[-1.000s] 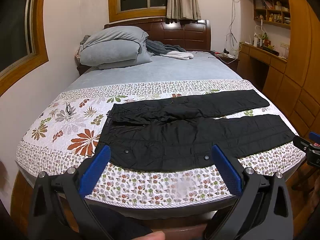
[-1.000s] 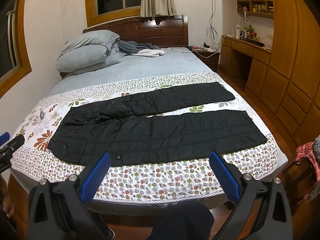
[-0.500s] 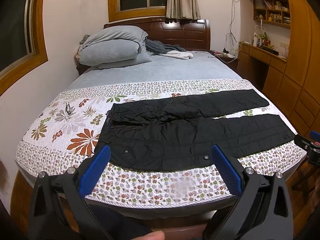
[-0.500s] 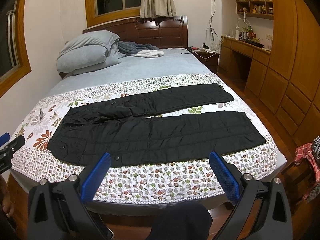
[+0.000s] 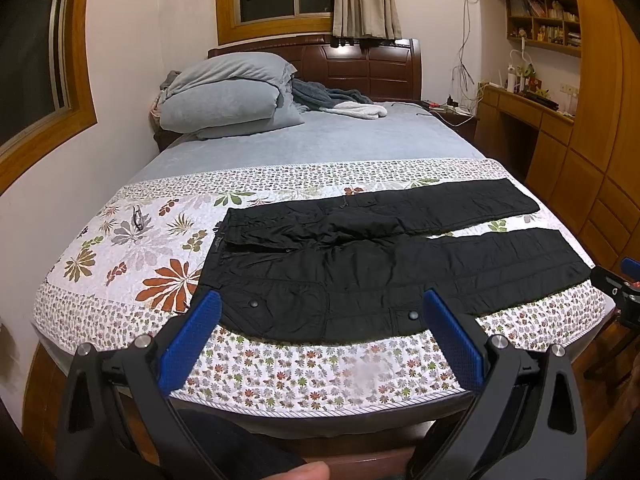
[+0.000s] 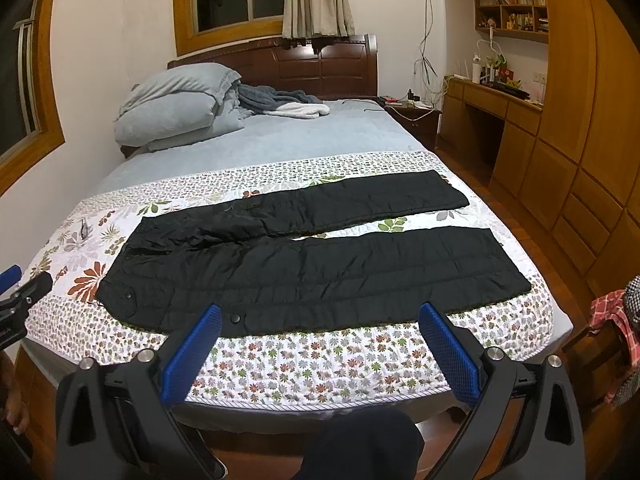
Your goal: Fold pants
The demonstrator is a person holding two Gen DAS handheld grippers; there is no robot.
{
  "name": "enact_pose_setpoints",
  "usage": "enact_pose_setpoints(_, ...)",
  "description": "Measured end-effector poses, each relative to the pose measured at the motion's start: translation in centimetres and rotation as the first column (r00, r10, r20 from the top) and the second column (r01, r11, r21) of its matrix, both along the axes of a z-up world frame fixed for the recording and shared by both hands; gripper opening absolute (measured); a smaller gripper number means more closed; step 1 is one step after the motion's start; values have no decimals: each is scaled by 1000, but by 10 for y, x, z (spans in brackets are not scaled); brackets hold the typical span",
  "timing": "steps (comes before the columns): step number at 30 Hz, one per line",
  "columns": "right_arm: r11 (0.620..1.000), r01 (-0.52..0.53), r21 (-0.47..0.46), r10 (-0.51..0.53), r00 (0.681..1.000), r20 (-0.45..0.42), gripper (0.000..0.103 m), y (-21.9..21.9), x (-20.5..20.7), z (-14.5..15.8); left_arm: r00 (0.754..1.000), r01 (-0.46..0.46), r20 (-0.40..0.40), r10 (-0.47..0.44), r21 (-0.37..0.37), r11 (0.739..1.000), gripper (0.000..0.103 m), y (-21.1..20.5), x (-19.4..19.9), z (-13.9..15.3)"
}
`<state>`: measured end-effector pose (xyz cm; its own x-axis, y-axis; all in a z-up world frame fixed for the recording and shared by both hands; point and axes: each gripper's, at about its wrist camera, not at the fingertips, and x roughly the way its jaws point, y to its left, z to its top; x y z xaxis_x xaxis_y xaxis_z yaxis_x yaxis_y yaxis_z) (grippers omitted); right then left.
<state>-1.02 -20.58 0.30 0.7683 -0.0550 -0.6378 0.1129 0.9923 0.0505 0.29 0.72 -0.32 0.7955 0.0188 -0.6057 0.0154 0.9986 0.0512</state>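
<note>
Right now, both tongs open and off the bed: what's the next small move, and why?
Probably bring the left tongs forward and down to the near waistband corner of the black pants. The pants lie flat and unfolded on the floral quilt, legs spread apart, waist toward the left. Both the left and the right tongs are open, holding nothing, short of the fabric.

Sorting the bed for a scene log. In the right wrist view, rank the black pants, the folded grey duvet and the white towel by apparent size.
1. black pants, largest by far, though nearest the camera.
2. folded grey duvet, at the headboard end.
3. white towel, smallest; it lies about as far away as the duvet.
</note>
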Motion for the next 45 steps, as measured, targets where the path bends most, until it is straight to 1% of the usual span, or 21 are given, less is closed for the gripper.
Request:
enact_pose_setpoints(30,1000,-6,-4,6,1000,-5,100,6,2,-2,1000,-6,-2,6,0,1000,100,2,0,1)
enact_pose_setpoints(39,1000,-7,-6,6,1000,-12,100,6,4,-6,1000,-2,-12,2,-9,1000,100,4,0,-4)
enact_pose_setpoints(41,1000,-2,-5,2,1000,-10,100,6,4,-6,1000,5,-18,-6,-28,1000,100,9,2,-7)
enact_pose_setpoints(42,1000,1,-3,-1,1000,-8,100,5,4,-7,1000,15,-20,-16,-51,999,100,12,2,-8)
enact_pose_setpoints(43,1000,5,0,-5,1000,-9,100,2,5,-7,999,31,-24,-33,-88,996,100,17,3,-9)
enact_pose_setpoints(44,1000,9,6,-9,1000,-10,100,0,6,-9,997,62,-32,-68,-158,985,100,25,5,-13)
enact_pose_setpoints(45,1000,13,12,-13,1000,-9,100,-2,7,-11,995,84,-41,-95,-211,974,100,31,7,-16)
